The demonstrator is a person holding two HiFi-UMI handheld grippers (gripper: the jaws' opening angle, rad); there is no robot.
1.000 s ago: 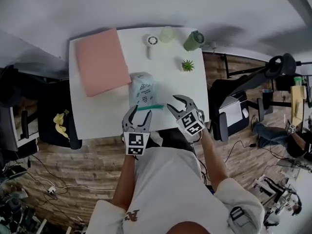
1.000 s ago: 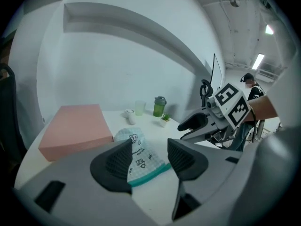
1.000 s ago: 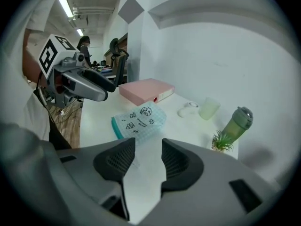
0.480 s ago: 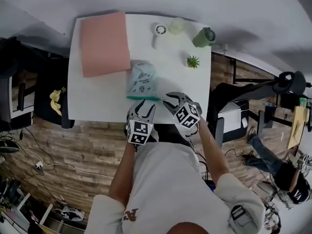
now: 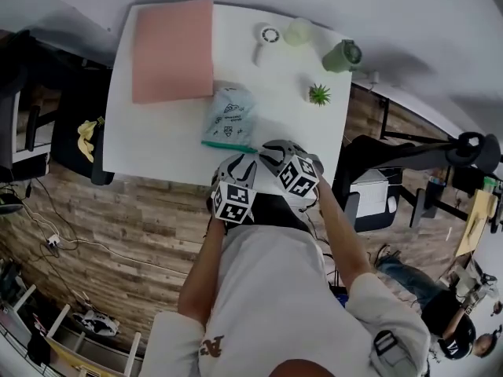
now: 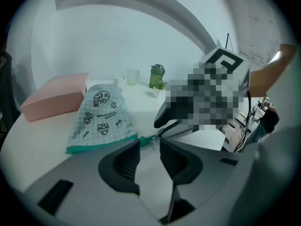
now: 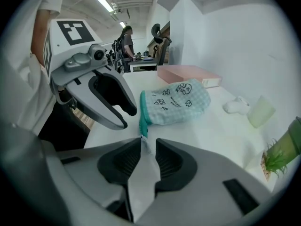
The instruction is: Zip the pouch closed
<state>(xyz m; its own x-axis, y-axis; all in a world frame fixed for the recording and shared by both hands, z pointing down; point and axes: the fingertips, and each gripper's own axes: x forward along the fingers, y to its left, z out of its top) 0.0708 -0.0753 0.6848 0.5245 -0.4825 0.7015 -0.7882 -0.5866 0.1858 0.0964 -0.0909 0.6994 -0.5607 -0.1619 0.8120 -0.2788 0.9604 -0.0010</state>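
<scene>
The pale blue checked pouch (image 5: 228,116) lies flat on the white table (image 5: 157,144), its teal zipper edge (image 5: 228,145) toward me. My left gripper (image 5: 238,170) and right gripper (image 5: 277,154) hang side by side at the zipper's right end. In the left gripper view the jaws (image 6: 149,144) are closing with a narrow gap, and the zipper end (image 6: 146,139) lies just beyond the tips. In the right gripper view the jaws (image 7: 148,142) are closing too. The zipper's tip (image 7: 142,128) sits at the mouth of the gap, with no pad pressing on it.
A pink box (image 5: 173,49) lies at the table's far left, close to the pouch. Along the far edge stand a small white object (image 5: 267,38), a pale cup (image 5: 297,31), a green tumbler (image 5: 342,55) and a small plant (image 5: 318,94). Both grippers hover at the table's near edge.
Both grippers have sunk and drawn together at the right end of the pouch's zipper, and their jaws have narrowed. The pouch has stayed where it was.
</scene>
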